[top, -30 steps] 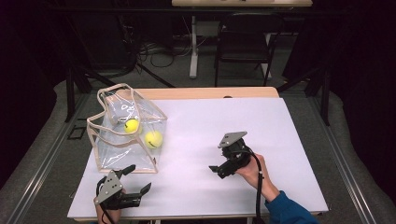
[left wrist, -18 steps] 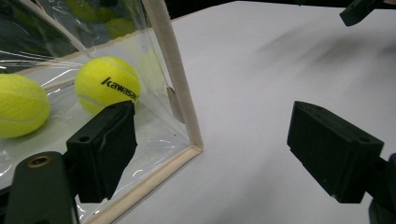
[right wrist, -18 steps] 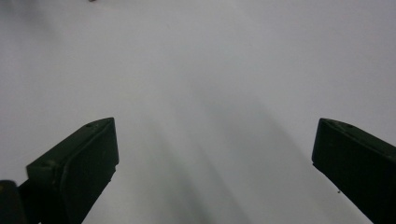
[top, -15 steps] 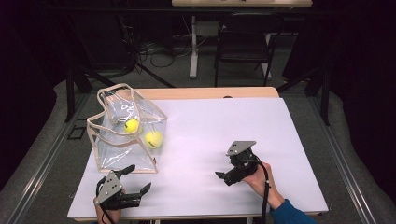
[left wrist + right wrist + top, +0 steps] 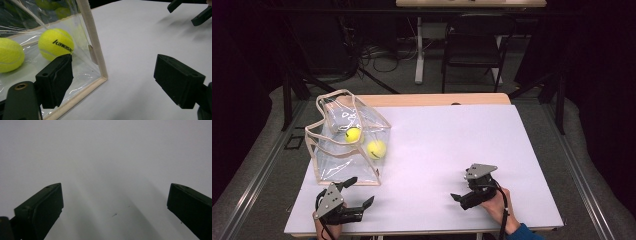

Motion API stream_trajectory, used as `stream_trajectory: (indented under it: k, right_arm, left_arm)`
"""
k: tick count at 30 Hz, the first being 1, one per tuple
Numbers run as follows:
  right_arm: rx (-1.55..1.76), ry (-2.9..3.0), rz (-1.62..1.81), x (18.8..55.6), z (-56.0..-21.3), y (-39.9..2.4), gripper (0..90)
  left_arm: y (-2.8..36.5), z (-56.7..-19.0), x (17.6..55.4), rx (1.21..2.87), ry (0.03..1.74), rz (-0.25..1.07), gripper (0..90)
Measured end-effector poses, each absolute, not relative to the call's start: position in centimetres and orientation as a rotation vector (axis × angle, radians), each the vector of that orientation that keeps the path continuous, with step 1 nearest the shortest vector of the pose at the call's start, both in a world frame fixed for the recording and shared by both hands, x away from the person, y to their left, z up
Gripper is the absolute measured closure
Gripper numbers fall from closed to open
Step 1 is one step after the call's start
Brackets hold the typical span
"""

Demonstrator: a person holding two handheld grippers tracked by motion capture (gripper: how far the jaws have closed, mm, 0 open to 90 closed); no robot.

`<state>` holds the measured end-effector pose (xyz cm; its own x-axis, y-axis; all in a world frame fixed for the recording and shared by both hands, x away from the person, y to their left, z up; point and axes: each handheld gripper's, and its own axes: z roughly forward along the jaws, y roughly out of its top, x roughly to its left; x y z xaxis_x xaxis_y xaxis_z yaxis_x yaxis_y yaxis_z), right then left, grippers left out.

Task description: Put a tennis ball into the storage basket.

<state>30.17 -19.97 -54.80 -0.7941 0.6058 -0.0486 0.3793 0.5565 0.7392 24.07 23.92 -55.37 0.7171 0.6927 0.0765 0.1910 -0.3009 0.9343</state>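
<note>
1. The clear plastic bag with cream fabric trim (image 5: 343,145) stands at the far left of the white worktop (image 5: 452,145); its see-through walls bear faint white marks.
2. Two yellow-green felt tennis balls lie inside it: the far ball (image 5: 353,134) and the near ball (image 5: 376,149), which carries black "kawasaki" lettering in the left gripper view (image 5: 55,44).
3. The left black claw (image 5: 357,192) and right black claw (image 5: 457,197) each carry a grey plate.
4. A light wood strip (image 5: 437,99) edges the worktop's far side.
</note>
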Motion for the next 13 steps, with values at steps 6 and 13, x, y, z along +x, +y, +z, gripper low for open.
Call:
stream_trajectory:
  k: [6, 13]
  right_arm:
    - [0.838, 2.490, 1.085, 29.5, -55.5, -21.0, 0.0]
    - [0.847, 2.478, 1.097, 29.3, -55.5, -21.5, 0.0]
  left_arm:
    - [23.9, -55.4, 24.1, 1.846, 0.689, 0.581, 16.0]
    - [23.8, -55.4, 24.2, 1.856, 0.692, 0.578, 16.0]
